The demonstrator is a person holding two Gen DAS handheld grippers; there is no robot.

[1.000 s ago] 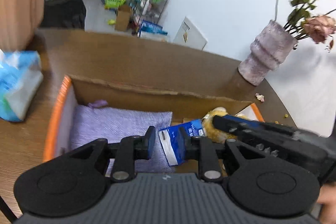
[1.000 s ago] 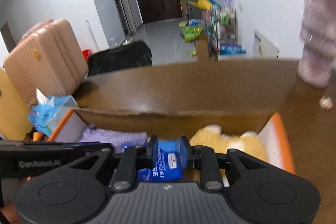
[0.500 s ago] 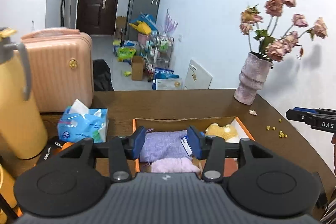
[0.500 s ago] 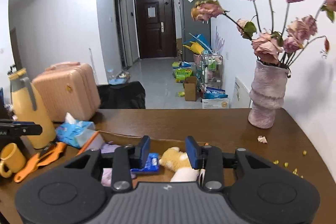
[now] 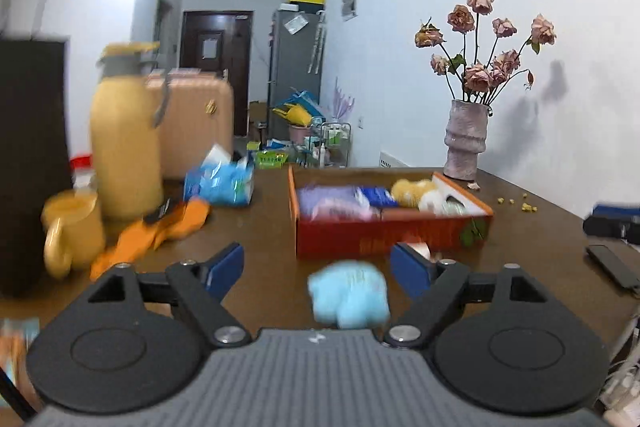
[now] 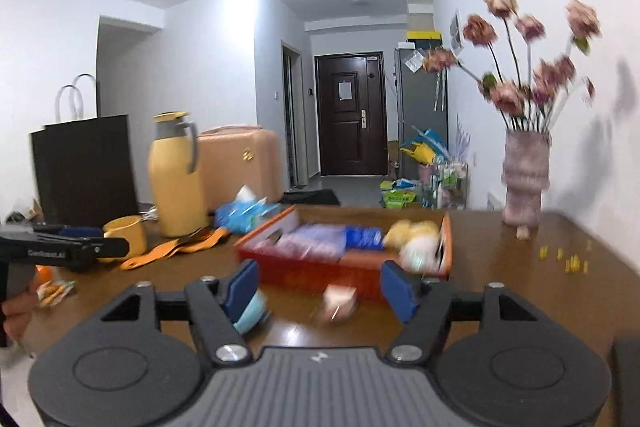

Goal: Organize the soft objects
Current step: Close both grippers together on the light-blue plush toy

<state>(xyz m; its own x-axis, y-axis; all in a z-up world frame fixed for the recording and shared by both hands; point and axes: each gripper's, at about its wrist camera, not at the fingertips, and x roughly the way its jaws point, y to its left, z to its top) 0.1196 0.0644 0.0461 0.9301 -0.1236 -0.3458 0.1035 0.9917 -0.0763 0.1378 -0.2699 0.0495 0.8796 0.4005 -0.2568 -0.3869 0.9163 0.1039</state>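
Observation:
An orange cardboard box (image 5: pixel 384 235) (image 6: pixel 320 273) sits on the brown table. It holds purple cloths (image 5: pixel 328 201), a blue tissue pack (image 5: pixel 376 195), a yellow plush toy (image 5: pixel 410 190) and a white soft item (image 5: pixel 434 205). A light blue soft toy (image 5: pixel 350 295) lies on the table in front of the box, between my left gripper's (image 5: pixel 319 265) open fingers. My right gripper (image 6: pixel 320 287) is open and empty, near a small pinkish item (image 6: pixel 338 303). The blue toy (image 6: pixel 250 313) shows by its left finger.
On the left stand a yellow thermos (image 5: pixel 126 143), a yellow mug (image 5: pixel 72 233), an orange-handled tool (image 5: pixel 156 231), a blue tissue pack (image 5: pixel 220 181) and a black paper bag (image 6: pixel 86 167). A vase of dried roses (image 5: pixel 466 143) stands at the back right. A phone (image 5: pixel 610 265) lies at the right edge.
Both grippers have pulled back and away from the box and opened wider. The blue toy and the small pinkish item in front of the box have come into view.

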